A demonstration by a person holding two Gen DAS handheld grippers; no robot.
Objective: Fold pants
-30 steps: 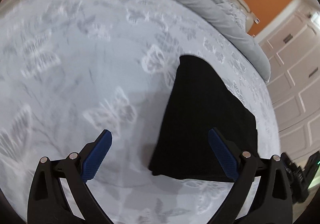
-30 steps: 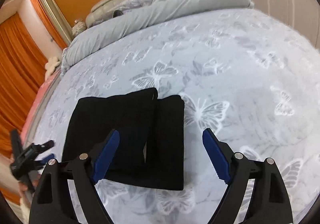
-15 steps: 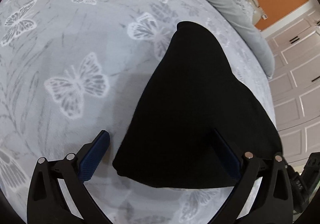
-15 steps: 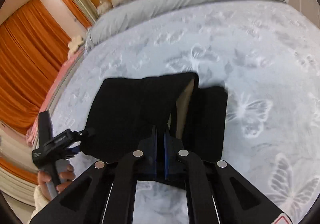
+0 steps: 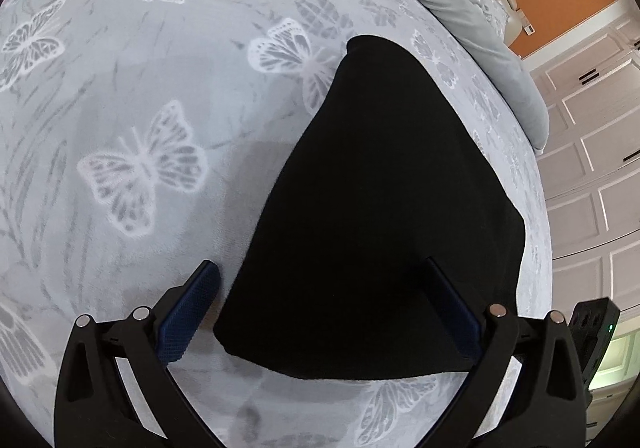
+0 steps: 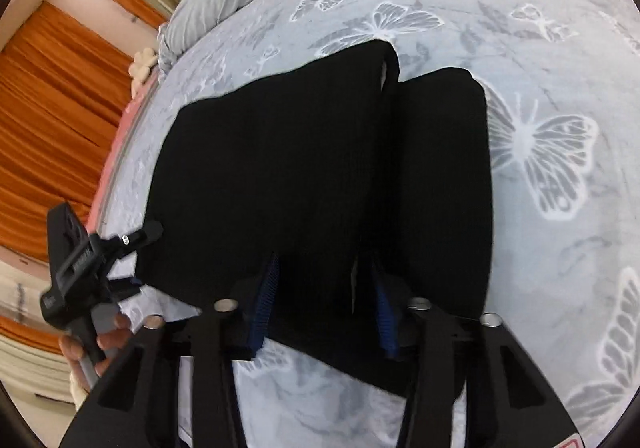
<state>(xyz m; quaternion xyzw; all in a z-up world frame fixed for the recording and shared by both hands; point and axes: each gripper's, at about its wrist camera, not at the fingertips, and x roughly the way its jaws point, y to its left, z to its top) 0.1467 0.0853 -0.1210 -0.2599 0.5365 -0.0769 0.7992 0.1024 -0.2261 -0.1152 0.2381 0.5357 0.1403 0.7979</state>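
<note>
Pants (image 6: 280, 175) folded compact, centre frame | left gripper (image 5: 328, 312) spread wide | right gripper (image 6: 324, 304) parted, straddling near hem | tidying left

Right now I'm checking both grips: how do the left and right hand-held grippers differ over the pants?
The left hand-held gripper is spread wide across the near corner of the black pants; the right hand-held gripper has narrower jaws around the pants' near edge. Left's pads look clear of fabric; whether right's pads pinch it is unclear. Both have blue pads.
</note>
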